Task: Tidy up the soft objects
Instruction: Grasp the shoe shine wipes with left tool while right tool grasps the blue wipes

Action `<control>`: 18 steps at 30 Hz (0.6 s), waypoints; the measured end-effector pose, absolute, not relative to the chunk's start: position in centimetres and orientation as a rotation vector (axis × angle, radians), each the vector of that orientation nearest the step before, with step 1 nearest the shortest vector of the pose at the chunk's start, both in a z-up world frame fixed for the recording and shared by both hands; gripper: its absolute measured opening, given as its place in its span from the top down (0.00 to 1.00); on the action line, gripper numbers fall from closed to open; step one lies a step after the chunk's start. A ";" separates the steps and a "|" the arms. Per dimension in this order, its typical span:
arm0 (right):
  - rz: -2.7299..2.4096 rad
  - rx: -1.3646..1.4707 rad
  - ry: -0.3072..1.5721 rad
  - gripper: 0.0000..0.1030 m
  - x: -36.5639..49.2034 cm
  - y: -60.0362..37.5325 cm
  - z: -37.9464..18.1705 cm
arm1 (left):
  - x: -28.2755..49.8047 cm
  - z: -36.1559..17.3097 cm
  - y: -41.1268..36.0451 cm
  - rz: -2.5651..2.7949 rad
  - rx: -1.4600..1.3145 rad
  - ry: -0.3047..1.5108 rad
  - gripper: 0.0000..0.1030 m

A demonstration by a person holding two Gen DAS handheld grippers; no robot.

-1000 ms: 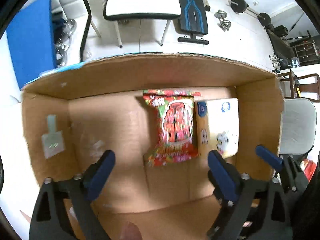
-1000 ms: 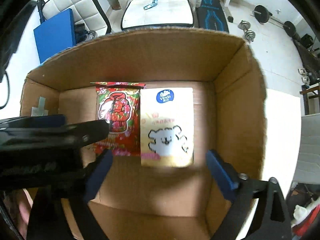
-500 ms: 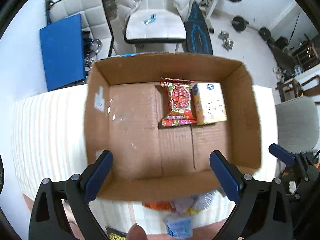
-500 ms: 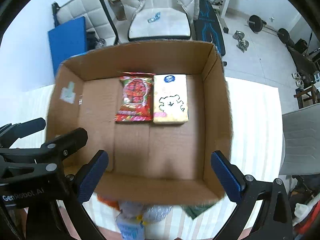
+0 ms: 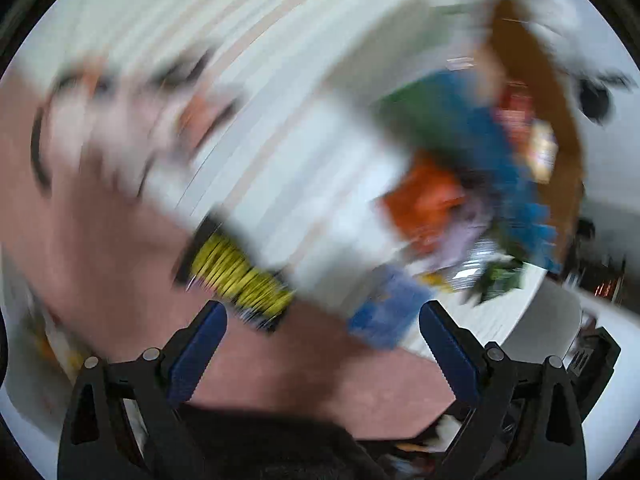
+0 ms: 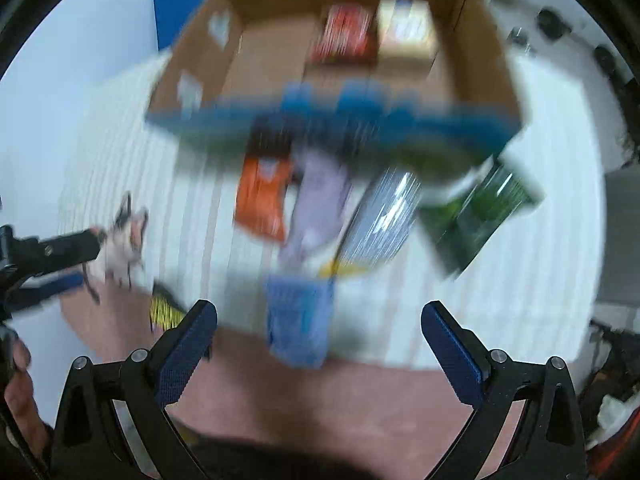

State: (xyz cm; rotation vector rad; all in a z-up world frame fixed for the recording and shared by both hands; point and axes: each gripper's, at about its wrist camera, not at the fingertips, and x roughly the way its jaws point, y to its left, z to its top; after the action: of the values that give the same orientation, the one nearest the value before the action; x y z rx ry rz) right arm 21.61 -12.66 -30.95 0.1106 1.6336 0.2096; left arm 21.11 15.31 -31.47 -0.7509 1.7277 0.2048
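Observation:
Both views are blurred by motion. A cardboard box (image 6: 360,64) holds a red packet (image 6: 346,34) and a cream packet (image 6: 406,30). In front of it on the white striped cloth (image 6: 160,184) lie soft packets: orange (image 6: 262,196), lilac (image 6: 320,200), silver (image 6: 384,216), green (image 6: 484,216), blue (image 6: 300,316) and yellow-black (image 6: 164,312). My right gripper (image 6: 318,340) is open and empty just before the blue packet. My left gripper (image 5: 322,344) is open and empty, near the yellow-black packet (image 5: 240,276); the box (image 5: 536,92) lies at its upper right.
The left gripper's fingers show at the left edge of the right wrist view (image 6: 60,248), near a small pale object (image 6: 124,240). A pink surface (image 6: 320,400) lies at the cloth's near edge. A blue board (image 6: 176,4) stands behind the box.
Both grippers have pulled back out of the box and low over the cloth. The left one has swung left and turned; the loose packets are now in view.

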 end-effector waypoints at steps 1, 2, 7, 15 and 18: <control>0.209 0.123 1.653 0.01 21.0 -12.3 -32.4 | 19.8 -33.1 16.1 0.240 -0.790 1.754 0.07; 0.202 0.125 1.666 0.04 20.7 -11.9 -33.4 | 18.8 -34.4 16.8 0.270 -0.824 1.776 0.08; 0.163 0.164 1.687 0.19 19.9 -11.3 -36.9 | 16.1 -39.5 18.4 0.361 -1.006 1.818 0.10; 0.152 0.192 1.736 0.19 20.0 -10.5 -39.6 | 19.1 -42.3 16.6 0.394 -0.860 1.867 0.29; 0.155 0.181 1.770 0.19 19.9 -10.0 -40.6 | 21.3 -41.8 14.3 0.319 -0.672 1.860 0.33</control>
State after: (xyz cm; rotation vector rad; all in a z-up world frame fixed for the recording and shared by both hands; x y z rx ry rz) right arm 19.92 -10.00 -40.57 0.1807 1.7698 0.1550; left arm 21.28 14.27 -41.80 -0.6721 1.8600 0.3185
